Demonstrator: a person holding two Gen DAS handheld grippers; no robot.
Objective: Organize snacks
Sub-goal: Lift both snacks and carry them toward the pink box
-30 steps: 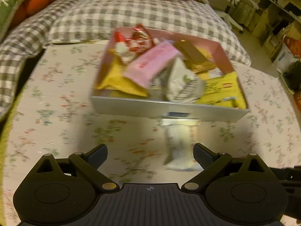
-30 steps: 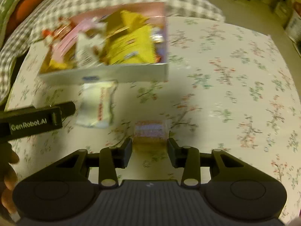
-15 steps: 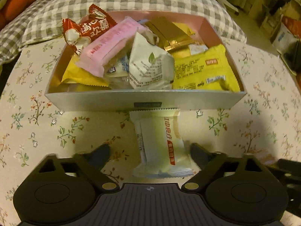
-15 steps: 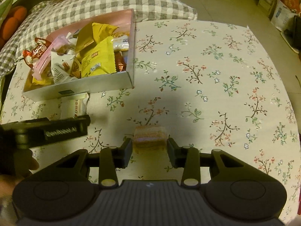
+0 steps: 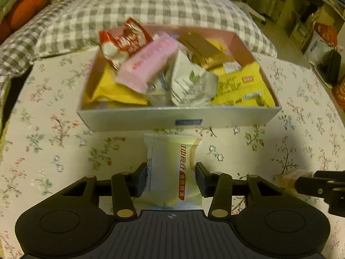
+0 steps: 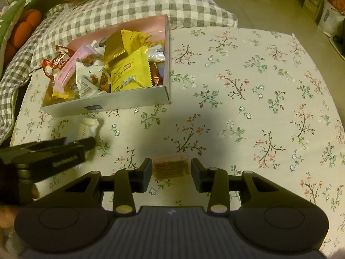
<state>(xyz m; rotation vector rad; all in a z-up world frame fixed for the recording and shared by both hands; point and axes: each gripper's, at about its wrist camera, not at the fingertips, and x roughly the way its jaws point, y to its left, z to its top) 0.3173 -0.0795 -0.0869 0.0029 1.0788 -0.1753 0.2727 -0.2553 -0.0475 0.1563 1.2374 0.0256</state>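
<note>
Mostly the sorting looks done, judging from how things lie: the box point(image 6: 129, 101) is heaped with wrapped snacks, among them a yellow packet point(image 6: 129, 71), a pink bar point(image 5: 148, 64), a red-and-white wrapper point(image 5: 123, 41) and a gold packet point(image 5: 202, 47). It sits on the floral-cloth table point(image 6: 258, 108), backed at twelve o'clock by a grey checked pillow point(image 6: 133, 2).

Two pieces remain outside it, as far as the views show. A white packet with orange lettering point(image 5: 172, 170) lies on the cloth just beside the box's near wall, at six o'clock from it. The left tool point(image 5: 170, 178) has its jaws closing around this packet; the pads stand at nine and three o'clock of the wrapper, touching or nearly touching its edges, and I cannot tell whether they press it yet. In the right wrist view that same tool appears at nine o'clock, blurred, with the packet's end showing past it.

A small clear-wrapped wafer square point(image 6: 171, 168) lies well apart from the box, at about five o'clock from it. The right tool point(image 6: 170, 172) brackets it with jaws narrowed; thin gaps seem to show on both sides, so it reads as not yet gripped, though the wrapper is transparent and its edge is hard to place.

What is left, then, is to firm both grips, lift, and drop each piece into the already crowded box.
</note>
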